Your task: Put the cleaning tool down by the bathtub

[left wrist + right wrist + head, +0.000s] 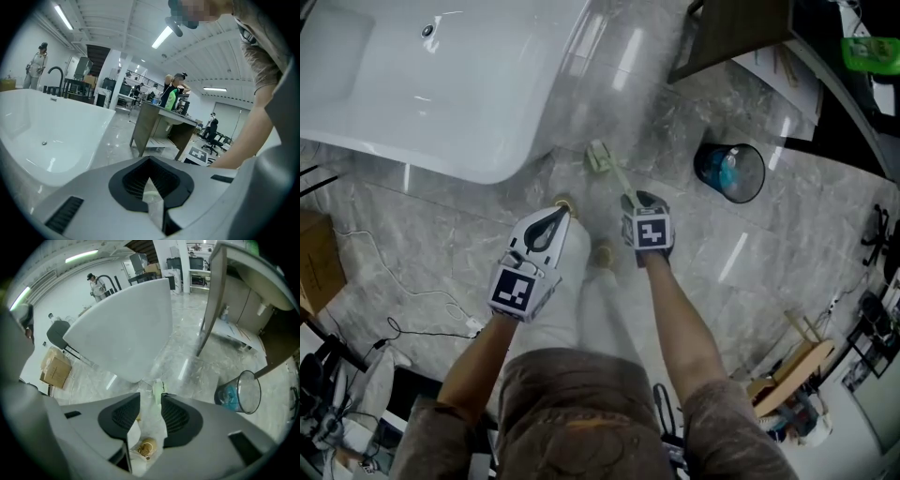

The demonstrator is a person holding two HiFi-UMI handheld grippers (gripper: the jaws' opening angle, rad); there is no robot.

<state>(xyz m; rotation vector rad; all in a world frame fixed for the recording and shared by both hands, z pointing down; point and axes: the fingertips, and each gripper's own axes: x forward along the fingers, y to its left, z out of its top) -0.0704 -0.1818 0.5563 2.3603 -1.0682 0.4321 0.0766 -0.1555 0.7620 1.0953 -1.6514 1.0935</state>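
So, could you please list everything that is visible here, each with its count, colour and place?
bathtub: one, white, upper left.
cleaning tool: one, pale green head with a long handle, on the floor by the bathtub's corner.
bin: one, clear with a blue liner, on the floor at right.
cardboard box: one, brown, left edge.
cabinet: one, brown, top.
floor: one, grey marble, under everything.
left claw: one, grey, shut and empty.
right claw: one, grey, open, by the cleaning tool's handle end.

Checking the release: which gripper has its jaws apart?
The right gripper: its jaws stand apart, the cleaning tool at their tips; the left gripper is shut.
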